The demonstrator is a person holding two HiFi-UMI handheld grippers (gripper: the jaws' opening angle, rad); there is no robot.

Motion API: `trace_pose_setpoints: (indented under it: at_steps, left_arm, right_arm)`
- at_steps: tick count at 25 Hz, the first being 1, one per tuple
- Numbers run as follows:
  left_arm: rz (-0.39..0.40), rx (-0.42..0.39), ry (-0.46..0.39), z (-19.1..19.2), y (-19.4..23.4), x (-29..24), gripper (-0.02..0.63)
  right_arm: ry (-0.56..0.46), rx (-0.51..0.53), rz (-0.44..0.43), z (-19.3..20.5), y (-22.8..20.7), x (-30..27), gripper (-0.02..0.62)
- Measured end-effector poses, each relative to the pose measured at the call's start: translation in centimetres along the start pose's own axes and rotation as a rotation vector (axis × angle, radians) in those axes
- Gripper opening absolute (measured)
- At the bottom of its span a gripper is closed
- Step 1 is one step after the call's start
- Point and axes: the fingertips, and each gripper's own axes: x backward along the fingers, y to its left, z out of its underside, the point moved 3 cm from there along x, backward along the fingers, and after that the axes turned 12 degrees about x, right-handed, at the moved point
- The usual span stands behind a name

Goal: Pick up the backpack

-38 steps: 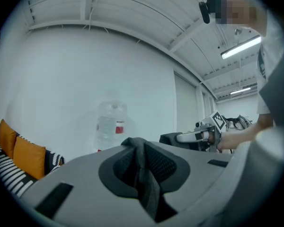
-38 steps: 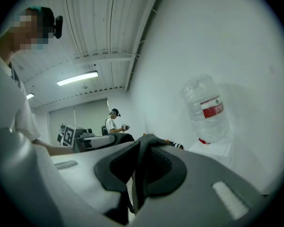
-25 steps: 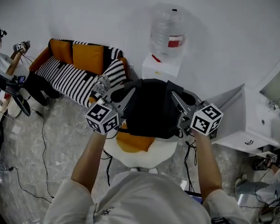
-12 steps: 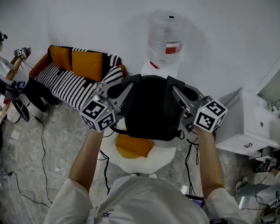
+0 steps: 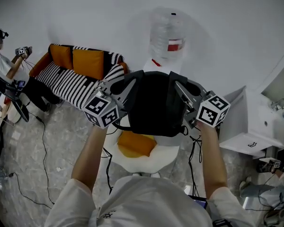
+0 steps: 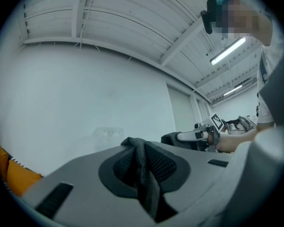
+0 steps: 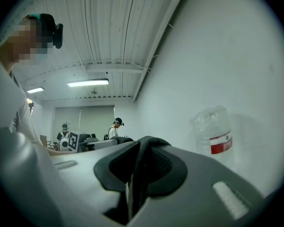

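Note:
In the head view a black backpack (image 5: 154, 105) hangs in the air between my two grippers, above a round white stool (image 5: 146, 162) with an orange cushion (image 5: 135, 143). My left gripper (image 5: 118, 90) is shut on its left shoulder strap (image 6: 146, 183). My right gripper (image 5: 184, 92) is shut on its right strap (image 7: 135, 183). In the left gripper view the dark padded webbing is pinched between the jaws of the left gripper (image 6: 141, 150). The right gripper view shows the same grip in the right gripper (image 7: 141, 148). Both grippers point roughly level.
A black-and-white striped sofa (image 5: 71, 79) with orange cushions stands at the left. A large water bottle (image 5: 168, 32) sits on a white stand behind the backpack. A white cabinet (image 5: 248, 122) is at the right. Another person (image 5: 2, 65) stands far left. Cables (image 5: 43, 145) run across the floor.
Both grippers have risen together with the backpack, and more of the orange cushion shows beneath it. Over the last half second there is little further movement.

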Motion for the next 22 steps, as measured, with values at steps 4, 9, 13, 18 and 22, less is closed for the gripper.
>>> trace_pose_setpoints:
  at_steps: [4, 9, 13, 18, 22]
  left_arm:
    - [-0.005, 0.011, 0.01, 0.69, 0.03, -0.11, 0.031]
    - [-0.008, 0.018, 0.01, 0.93, -0.09, -0.16, 0.031]
    - [-0.003, 0.013, 0.006, 0.7, -0.48, 0.02, 0.031]
    - [0.003, 0.011, 0.008, 0.67, -0.61, 0.0, 0.031]
    - [0.004, 0.011, 0.011, 0.77, -0.88, 0.3, 0.031]
  right_arm:
    - [0.008, -0.012, 0.008, 0.61, -0.31, 0.07, 0.041]
    - [0.013, -0.012, 0.011, 0.79, -0.26, 0.25, 0.041]
    - [0.007, -0.011, 0.009, 0.54, 0.03, 0.59, 0.041]
    - [0.008, -0.017, 0.012, 0.6, 0.01, 0.68, 0.041]
    - [0.008, -0.022, 0.009, 0.7, 0.28, 0.95, 0.041]
